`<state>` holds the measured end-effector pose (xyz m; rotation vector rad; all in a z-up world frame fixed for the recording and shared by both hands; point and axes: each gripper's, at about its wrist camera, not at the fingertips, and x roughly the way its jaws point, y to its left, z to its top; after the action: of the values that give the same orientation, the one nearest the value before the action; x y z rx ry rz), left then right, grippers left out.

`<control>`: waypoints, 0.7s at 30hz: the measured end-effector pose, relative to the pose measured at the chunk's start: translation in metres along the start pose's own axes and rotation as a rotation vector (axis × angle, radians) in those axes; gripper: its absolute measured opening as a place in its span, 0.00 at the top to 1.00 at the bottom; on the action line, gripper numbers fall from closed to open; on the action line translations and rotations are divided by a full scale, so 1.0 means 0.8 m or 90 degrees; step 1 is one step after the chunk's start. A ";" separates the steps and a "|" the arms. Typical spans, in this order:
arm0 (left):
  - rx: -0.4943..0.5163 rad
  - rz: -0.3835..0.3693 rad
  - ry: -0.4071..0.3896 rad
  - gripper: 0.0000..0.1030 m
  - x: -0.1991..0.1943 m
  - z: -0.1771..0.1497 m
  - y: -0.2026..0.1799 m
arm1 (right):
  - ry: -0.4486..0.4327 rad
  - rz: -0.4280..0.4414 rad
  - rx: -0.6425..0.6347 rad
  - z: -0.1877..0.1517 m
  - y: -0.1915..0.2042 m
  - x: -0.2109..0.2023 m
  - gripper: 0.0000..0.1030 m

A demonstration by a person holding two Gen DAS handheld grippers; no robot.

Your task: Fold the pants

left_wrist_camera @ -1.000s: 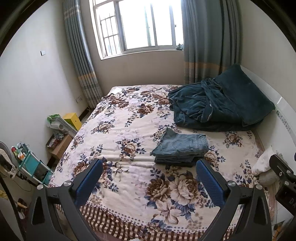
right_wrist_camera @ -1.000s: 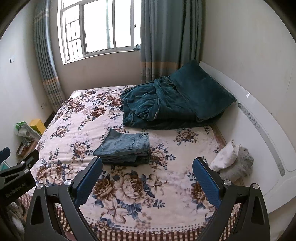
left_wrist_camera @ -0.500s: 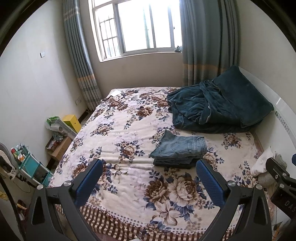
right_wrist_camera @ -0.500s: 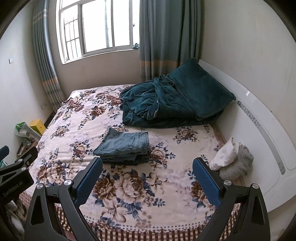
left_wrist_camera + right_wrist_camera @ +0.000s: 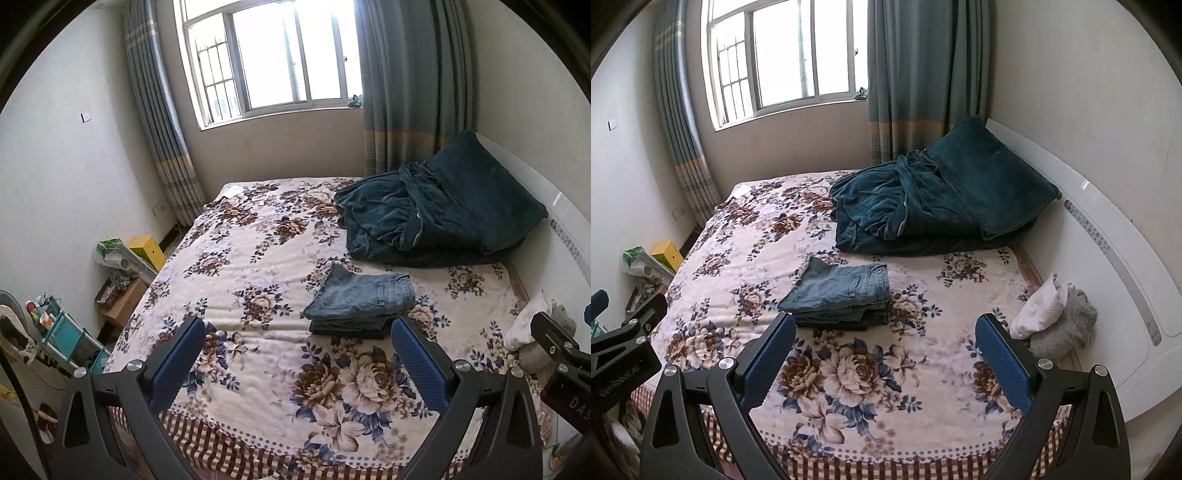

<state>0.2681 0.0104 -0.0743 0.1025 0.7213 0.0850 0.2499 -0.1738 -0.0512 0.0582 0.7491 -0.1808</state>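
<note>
A pair of blue denim pants (image 5: pixel 360 301) lies folded in a neat stack on the floral bed cover (image 5: pixel 258 266), right of the middle; it also shows in the right wrist view (image 5: pixel 838 293). My left gripper (image 5: pixel 297 363) is open and empty, held above the foot of the bed, well short of the pants. My right gripper (image 5: pixel 884 363) is open and empty too, at about the same distance. Each gripper's body shows at the edge of the other's view.
A crumpled dark teal blanket (image 5: pixel 938 203) lies at the head of the bed by the white headboard (image 5: pixel 1108 251). White and grey cloths (image 5: pixel 1056 317) sit at the right edge. Boxes and a teal rack (image 5: pixel 66 332) stand on the floor at left.
Both grippers have drawn back and risen a little from the bed; the folded pants look smaller and farther off. The pants have not moved.
</note>
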 end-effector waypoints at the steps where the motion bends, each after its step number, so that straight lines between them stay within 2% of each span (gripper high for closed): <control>1: -0.001 0.002 0.000 0.00 0.000 0.000 0.001 | 0.001 0.000 0.000 0.001 0.001 0.000 0.03; 21: -0.001 0.004 -0.008 0.00 -0.011 0.006 0.006 | 0.002 0.006 0.009 0.009 0.010 -0.006 0.03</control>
<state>0.2642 0.0143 -0.0644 0.1034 0.7085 0.0917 0.2526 -0.1657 -0.0429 0.0752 0.7503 -0.1767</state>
